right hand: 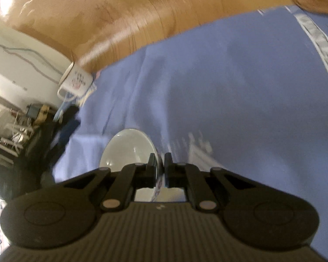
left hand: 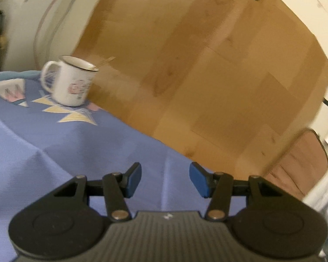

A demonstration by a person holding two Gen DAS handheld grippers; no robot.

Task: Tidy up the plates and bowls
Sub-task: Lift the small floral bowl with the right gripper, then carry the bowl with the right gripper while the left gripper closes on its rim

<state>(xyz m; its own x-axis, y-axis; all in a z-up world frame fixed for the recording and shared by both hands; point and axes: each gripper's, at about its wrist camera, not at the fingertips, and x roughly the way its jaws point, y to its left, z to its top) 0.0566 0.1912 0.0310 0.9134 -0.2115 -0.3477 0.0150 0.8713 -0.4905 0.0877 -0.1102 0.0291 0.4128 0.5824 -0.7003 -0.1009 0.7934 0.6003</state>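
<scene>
In the right wrist view my right gripper [right hand: 160, 159] is shut on the rim of a white bowl [right hand: 129, 147], which is lifted and tilted over the blue tablecloth [right hand: 229, 100]. The bowl's hollow faces left and its lower part is hidden behind the fingers. In the left wrist view my left gripper [left hand: 165, 178] stands open over the blue tablecloth [left hand: 54, 152] near the table edge, with nothing between its blue pads [left hand: 134, 180]. A white enamel mug [left hand: 71, 80] with a dark rim stands far left on the cloth.
The mug [right hand: 76, 81] shows at the table's left edge in the right wrist view, with part of the other gripper [right hand: 65, 126] below it. Wooden floor [left hand: 207, 65] lies beyond the table. A chair seat [left hand: 299, 163] is at the right. Cluttered shelves [right hand: 11, 128] stand left.
</scene>
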